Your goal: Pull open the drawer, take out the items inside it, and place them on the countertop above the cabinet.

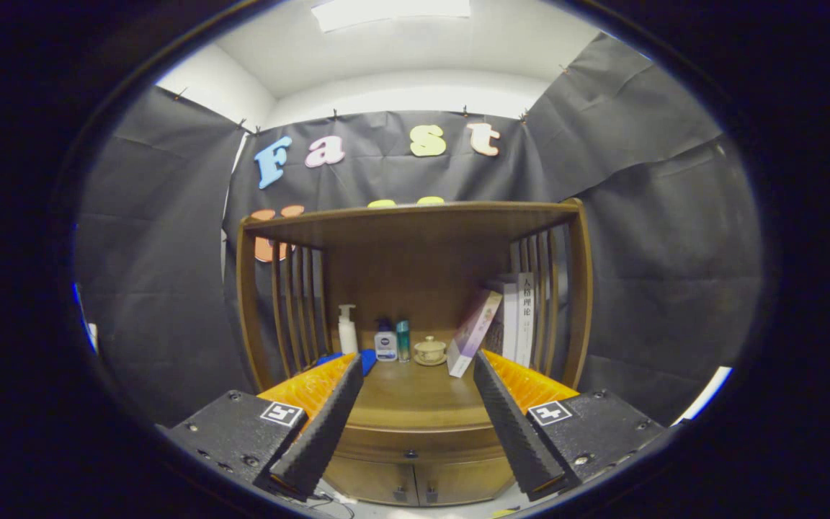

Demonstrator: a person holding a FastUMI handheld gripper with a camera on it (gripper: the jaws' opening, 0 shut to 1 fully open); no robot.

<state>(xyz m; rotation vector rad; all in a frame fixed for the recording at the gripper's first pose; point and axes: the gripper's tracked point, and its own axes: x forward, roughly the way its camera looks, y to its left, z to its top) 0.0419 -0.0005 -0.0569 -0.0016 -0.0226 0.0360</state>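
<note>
Nothing is done yet: the drawer sits closed under the bench, between and just below the tongs, which are apart and empty.

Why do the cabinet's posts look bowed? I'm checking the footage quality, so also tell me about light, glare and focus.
Gripper view: fisheye distortion bows the cabinet posts; ceiling light blows out white; the countertop and bottles are evenly lit, slightly soft; the open gripper looms large.

The gripper is held level and aimed forward, its jaws spread wide apart with nothing gripped between them.
</note>
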